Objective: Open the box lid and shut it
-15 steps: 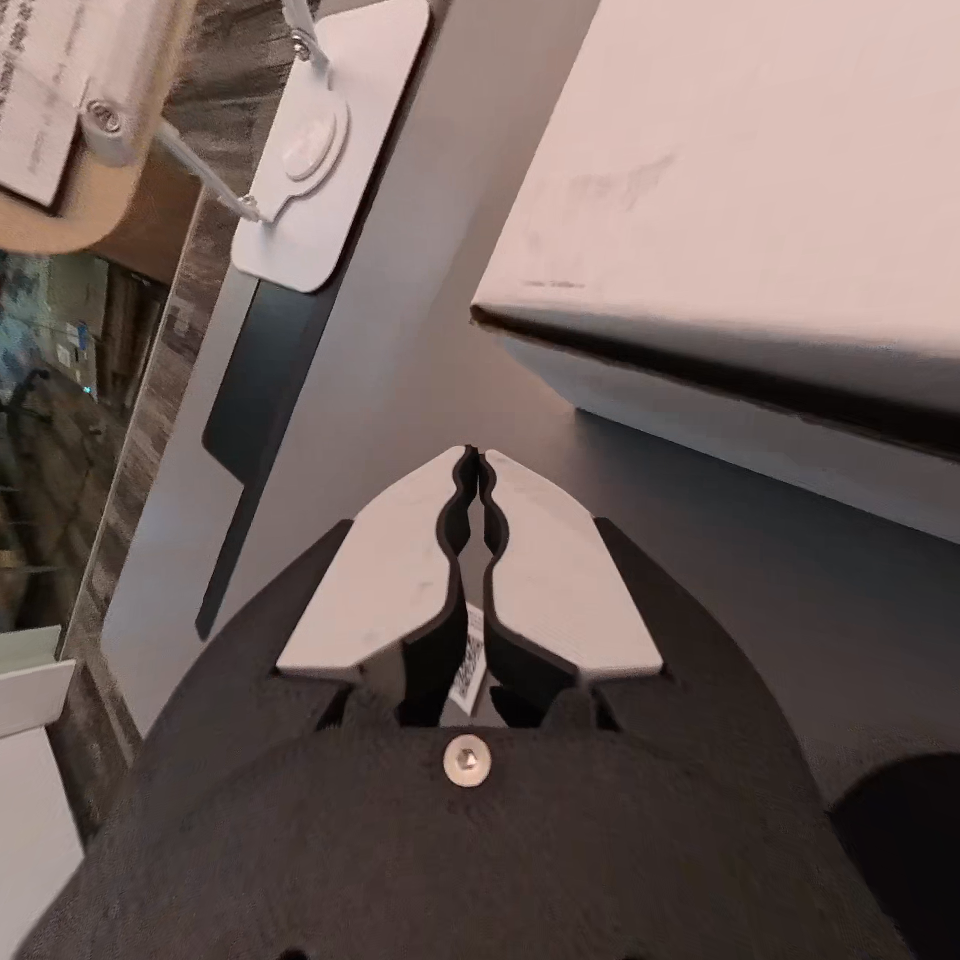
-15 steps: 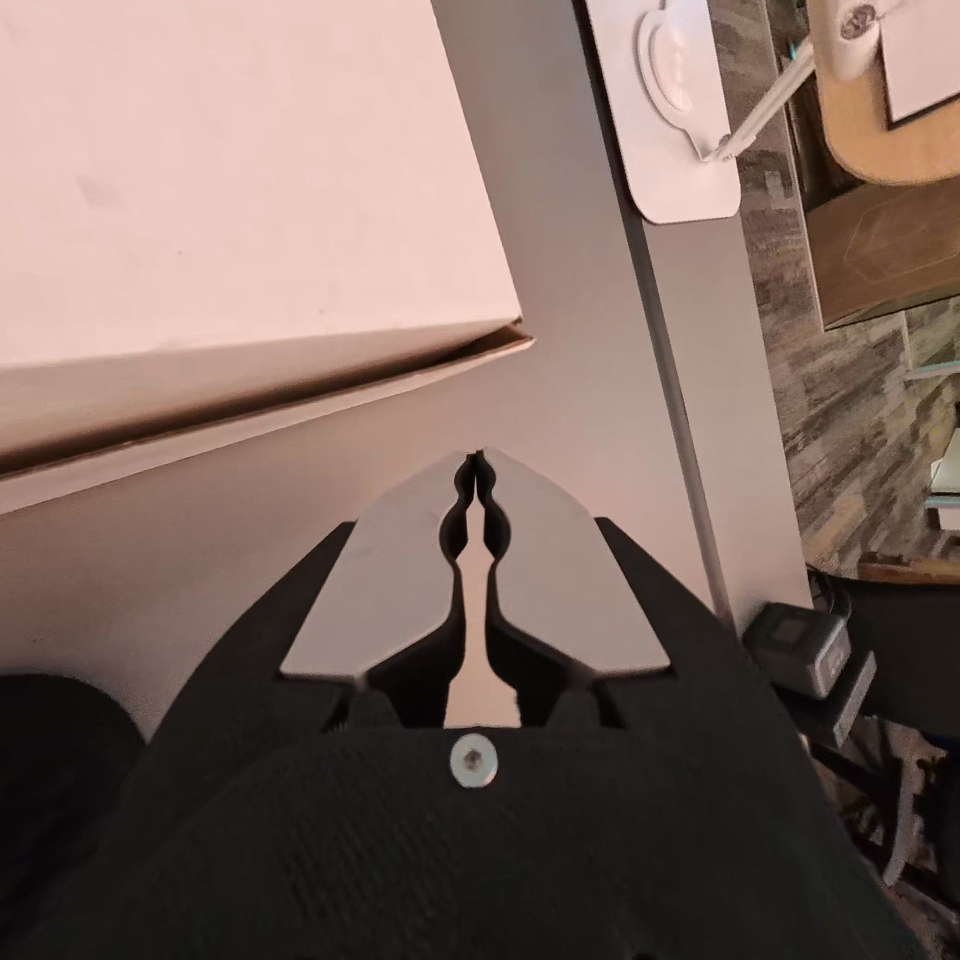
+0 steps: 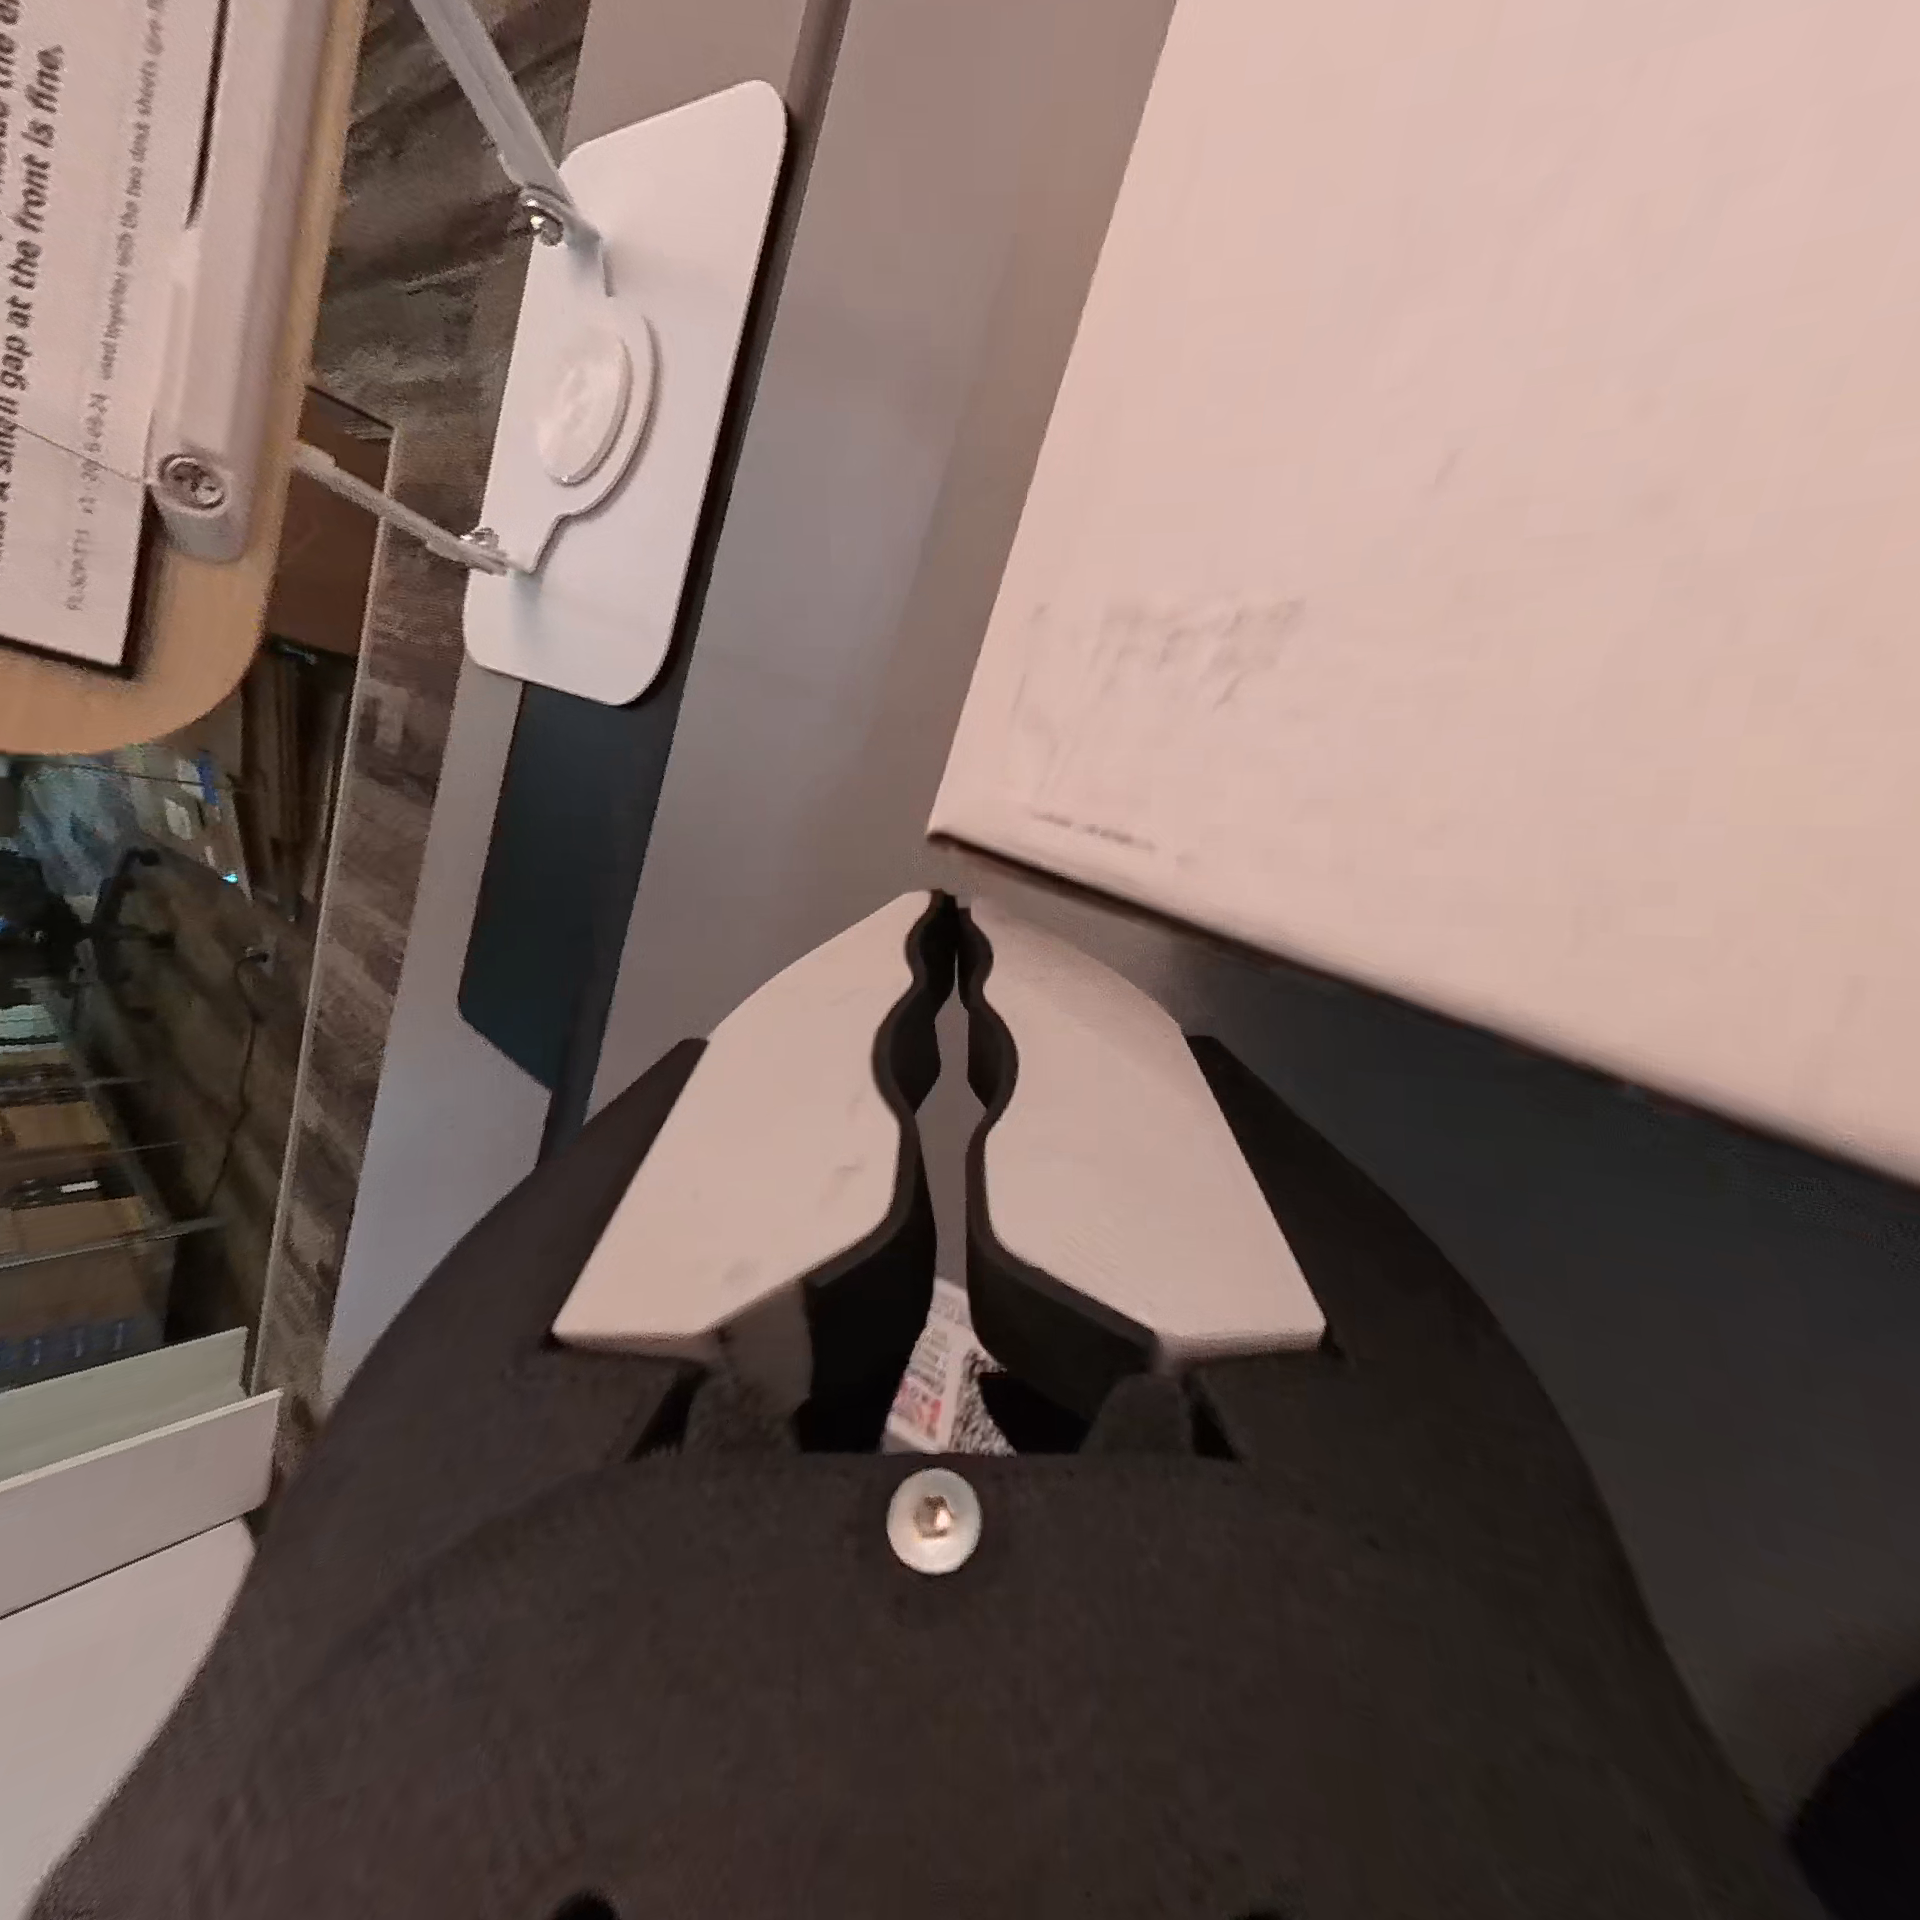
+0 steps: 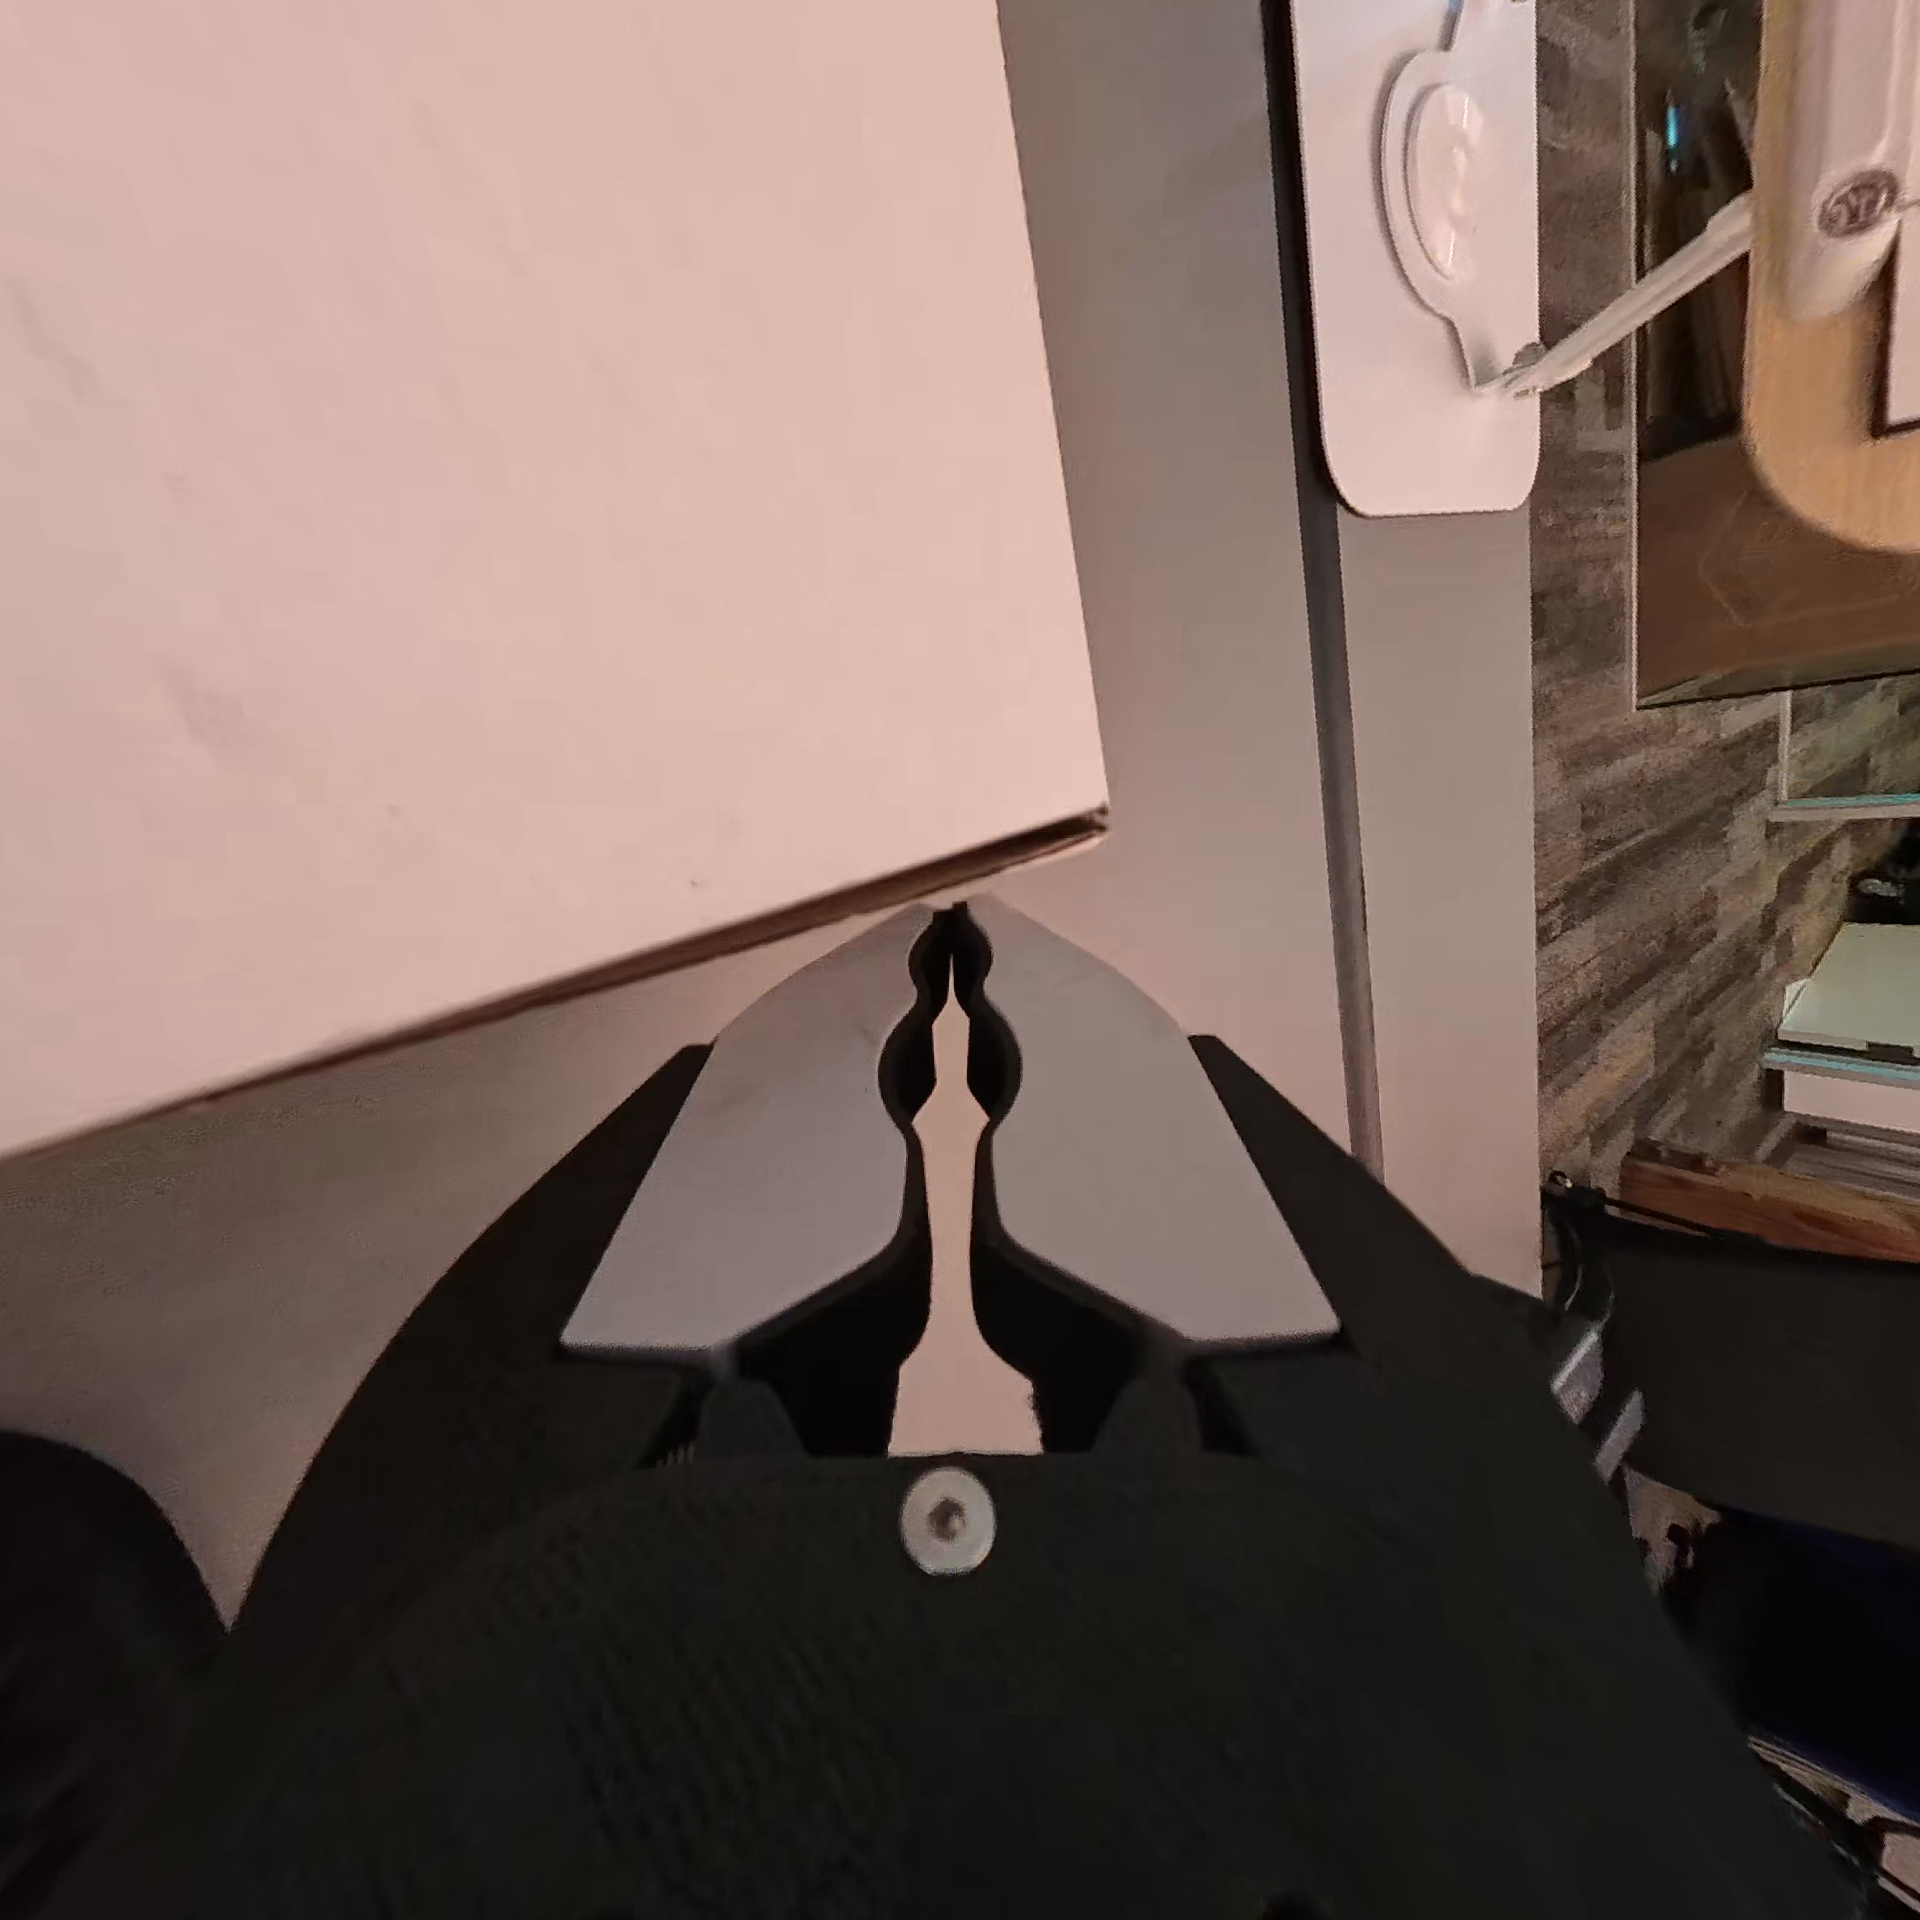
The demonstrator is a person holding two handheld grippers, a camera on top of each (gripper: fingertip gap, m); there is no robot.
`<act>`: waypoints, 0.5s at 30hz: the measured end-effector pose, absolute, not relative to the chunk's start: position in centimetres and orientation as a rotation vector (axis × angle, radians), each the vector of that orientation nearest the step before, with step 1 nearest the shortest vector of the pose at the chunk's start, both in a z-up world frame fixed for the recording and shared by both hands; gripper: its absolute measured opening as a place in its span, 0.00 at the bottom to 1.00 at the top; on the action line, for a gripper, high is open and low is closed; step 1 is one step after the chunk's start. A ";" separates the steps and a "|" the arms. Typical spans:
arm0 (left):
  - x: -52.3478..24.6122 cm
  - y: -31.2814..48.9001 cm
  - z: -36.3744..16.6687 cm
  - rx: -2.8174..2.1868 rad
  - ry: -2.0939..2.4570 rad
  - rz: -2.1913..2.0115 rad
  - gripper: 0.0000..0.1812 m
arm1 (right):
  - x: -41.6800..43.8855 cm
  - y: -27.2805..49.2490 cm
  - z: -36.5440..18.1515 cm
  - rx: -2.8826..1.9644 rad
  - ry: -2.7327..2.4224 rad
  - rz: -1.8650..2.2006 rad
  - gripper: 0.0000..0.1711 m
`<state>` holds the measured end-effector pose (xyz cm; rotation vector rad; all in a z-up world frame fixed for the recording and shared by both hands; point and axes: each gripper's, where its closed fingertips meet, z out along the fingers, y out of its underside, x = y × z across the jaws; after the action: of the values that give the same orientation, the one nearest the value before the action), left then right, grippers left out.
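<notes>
The box (image 3: pixel 1507 468) is a large pale cardboard carton standing on the grey desk (image 3: pixel 883 416); it fills the upper right of the left wrist view and the upper left of the right wrist view (image 4: pixel 468 468). Its lid (image 3: pixel 1455 727) sits slightly raised, with a dark gap showing beneath the lid's lower edge along the near side in both views. The left hand-held gripper (image 3: pixel 948 914) has its two fingers pressed together at the tips with nothing between them, and those tips lie just at the near left corner of the lid, at the level of the gap; contact cannot be confirmed. The right hand-held gripper (image 4: pixel 954 920) is likewise closed and empty, its tips just under the lid's near right corner (image 4: pixel 1081 831), where brown cardboard edging shows. Whether it touches the lid cannot be told. A small printed label (image 3: pixel 956 1403) is visible on the desk between the bases of the left fingers. Beyond the box, at the far edge of the desk, a white rounded plate (image 3: pixel 623 395) with a round boss carries thin white rods (image 3: pixel 384 509) that run to a light wooden board (image 3: pixel 156 364) bearing a printed sheet. The same plate (image 4: pixel 1423 260) appears at the upper right of the right wrist view. Past the desk edge lies a mottled grey-brown floor (image 4: pixel 1662 831).
</notes>
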<state>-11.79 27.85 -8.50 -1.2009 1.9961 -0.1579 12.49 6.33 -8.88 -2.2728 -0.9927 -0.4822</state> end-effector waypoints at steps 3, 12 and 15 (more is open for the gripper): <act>-12.8 28.4 -8.5 -1.197 2.032 -0.114 0.00 | 13.7 6.0 -9.2 -2.292 -0.999 -0.537 0.00; -11.8 27.5 -8.5 -1.099 2.100 0.001 0.00 | 12.7 7.7 -8.9 -2.270 -1.028 -0.518 0.00; -13.0 27.3 -8.5 -1.147 2.084 -0.041 0.00 | 12.7 6.9 -8.6 -2.266 -0.974 -0.497 0.00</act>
<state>-12.96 27.26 -8.53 -1.1472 2.0845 -0.0414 12.71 6.91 -8.62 -2.2660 -0.9744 -0.4969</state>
